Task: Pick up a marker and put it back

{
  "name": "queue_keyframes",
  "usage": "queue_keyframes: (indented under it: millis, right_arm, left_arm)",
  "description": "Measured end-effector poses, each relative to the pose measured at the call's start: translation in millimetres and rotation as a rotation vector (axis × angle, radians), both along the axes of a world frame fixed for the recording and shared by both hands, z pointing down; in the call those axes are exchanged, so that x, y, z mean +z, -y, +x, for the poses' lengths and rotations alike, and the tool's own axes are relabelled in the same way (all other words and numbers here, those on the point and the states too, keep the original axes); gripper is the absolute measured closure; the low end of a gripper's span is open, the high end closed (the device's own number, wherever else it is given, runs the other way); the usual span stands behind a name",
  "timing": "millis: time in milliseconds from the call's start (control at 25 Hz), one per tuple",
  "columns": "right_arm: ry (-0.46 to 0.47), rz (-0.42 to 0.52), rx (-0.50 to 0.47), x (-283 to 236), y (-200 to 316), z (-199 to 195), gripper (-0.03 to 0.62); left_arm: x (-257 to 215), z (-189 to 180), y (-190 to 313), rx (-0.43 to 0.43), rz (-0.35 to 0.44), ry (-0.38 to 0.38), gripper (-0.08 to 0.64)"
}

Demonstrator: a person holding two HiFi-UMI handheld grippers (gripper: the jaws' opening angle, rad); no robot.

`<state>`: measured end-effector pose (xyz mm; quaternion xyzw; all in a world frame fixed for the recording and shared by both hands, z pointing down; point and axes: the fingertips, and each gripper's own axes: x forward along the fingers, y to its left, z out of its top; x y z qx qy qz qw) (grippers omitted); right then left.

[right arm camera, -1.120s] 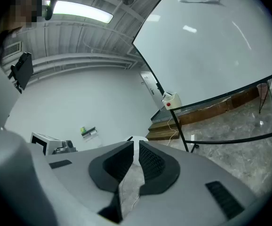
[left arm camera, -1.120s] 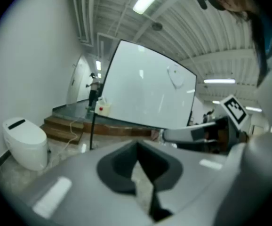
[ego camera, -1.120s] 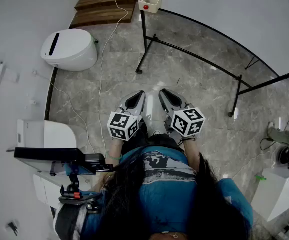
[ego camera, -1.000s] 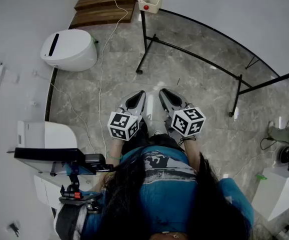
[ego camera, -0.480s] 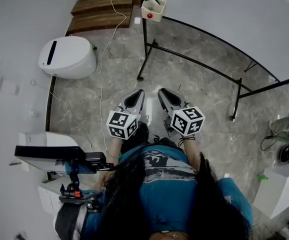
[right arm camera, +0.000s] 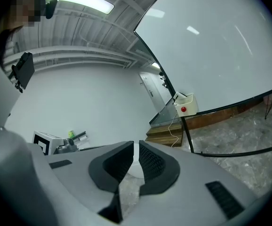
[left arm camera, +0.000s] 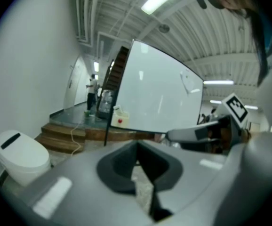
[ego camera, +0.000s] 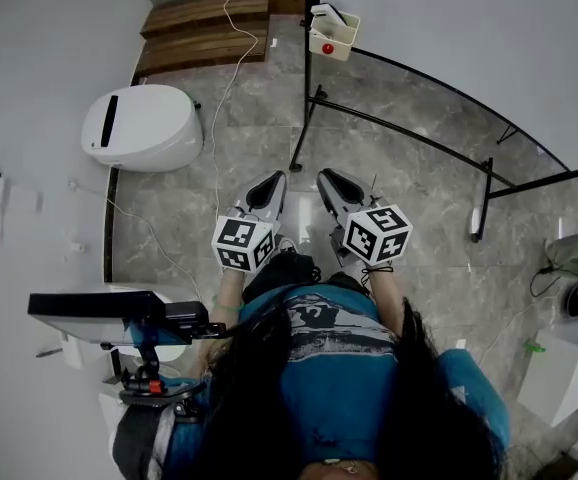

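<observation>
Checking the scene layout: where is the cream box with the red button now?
In the head view the cream box is at top centre, against the black whiteboard frame, just right of the wooden steps.

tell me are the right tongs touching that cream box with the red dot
Apart. The head view shows the right tongs close in front of the person, with open floor between them and the cream box at the corner of the whiteboard.

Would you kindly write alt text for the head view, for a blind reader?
Seen from above, a person holds the left gripper and right gripper side by side, both shut, over a marble floor, facing a whiteboard with a cream box at its corner.
</observation>
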<state>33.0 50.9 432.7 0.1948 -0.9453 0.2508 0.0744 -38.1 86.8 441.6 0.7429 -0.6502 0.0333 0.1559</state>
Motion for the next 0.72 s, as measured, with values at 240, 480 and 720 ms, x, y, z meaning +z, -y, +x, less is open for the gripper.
queue_keyframes:
  millis: [240,480,720]
  right_arm:
    - [-0.042,0.002,0.009,8.6,-1.4,-50.5,0.552]
    - [-0.096,0.004,0.013,19.8,13.5,-75.1,0.551]
    - [-0.116,0.006,0.042,24.3,27.5,-75.5,0.552]
  left_arm:
    - [5.7,-47.8,0.8,0.013,0.000,-0.021,0.558]
    - [13.5,-57.7,24.9,0.067,0.001,-0.056,0.558]
    - [18.1,-62.8,40.7,0.083,0.000,-0.076,0.558]
